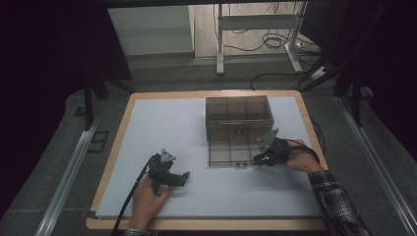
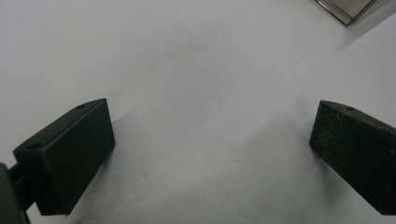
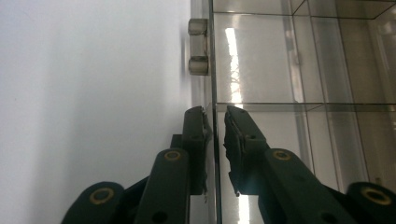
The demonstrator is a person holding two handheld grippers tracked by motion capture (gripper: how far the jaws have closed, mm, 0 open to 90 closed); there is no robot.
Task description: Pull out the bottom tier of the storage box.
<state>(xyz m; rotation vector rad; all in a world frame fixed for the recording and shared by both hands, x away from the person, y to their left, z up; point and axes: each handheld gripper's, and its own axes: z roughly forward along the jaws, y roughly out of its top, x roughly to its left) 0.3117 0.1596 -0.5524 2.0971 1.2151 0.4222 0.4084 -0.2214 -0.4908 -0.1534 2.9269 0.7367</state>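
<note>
The clear compartment box (image 1: 239,118) stands toward the far side of the white bench (image 1: 162,128), right of centre, and its lid (image 1: 231,152) lies folded open, flat on the bench on the box's near side. At the lid's near right corner sits the right claw (image 1: 259,160); in the right gripper view its jaws straddle the lid's thin front edge (image 3: 215,140), one on each side, with a sliver of daylight between pads and plastic, so nothing is pinched. Two small latch tabs (image 3: 198,46) sit farther along that edge. Left and nearer than the lid, well apart from it, the left claw (image 1: 179,178) rests on bare bench, jaws wide apart.
</note>
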